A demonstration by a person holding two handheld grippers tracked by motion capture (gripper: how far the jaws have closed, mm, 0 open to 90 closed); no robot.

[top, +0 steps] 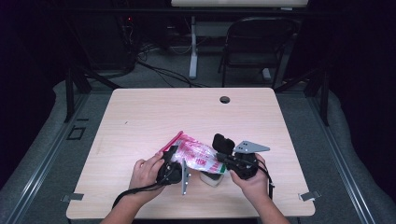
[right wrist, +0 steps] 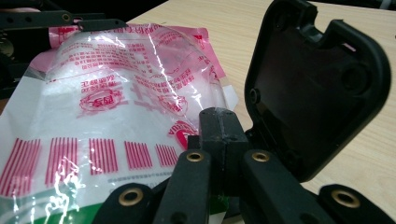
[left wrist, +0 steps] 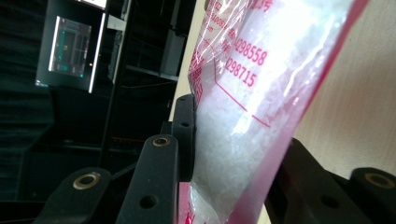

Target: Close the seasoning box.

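Two grippers on one plastic bag of white granules: left gripper jaws clamped on it, right gripper jaws together beside it, above the desk; slick film may slip or tear if tugged.

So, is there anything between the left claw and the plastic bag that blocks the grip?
Nothing visible does. The plastic bag already sits between the jaws of the left claw, which press on it from both sides, with no other thing in the gap.
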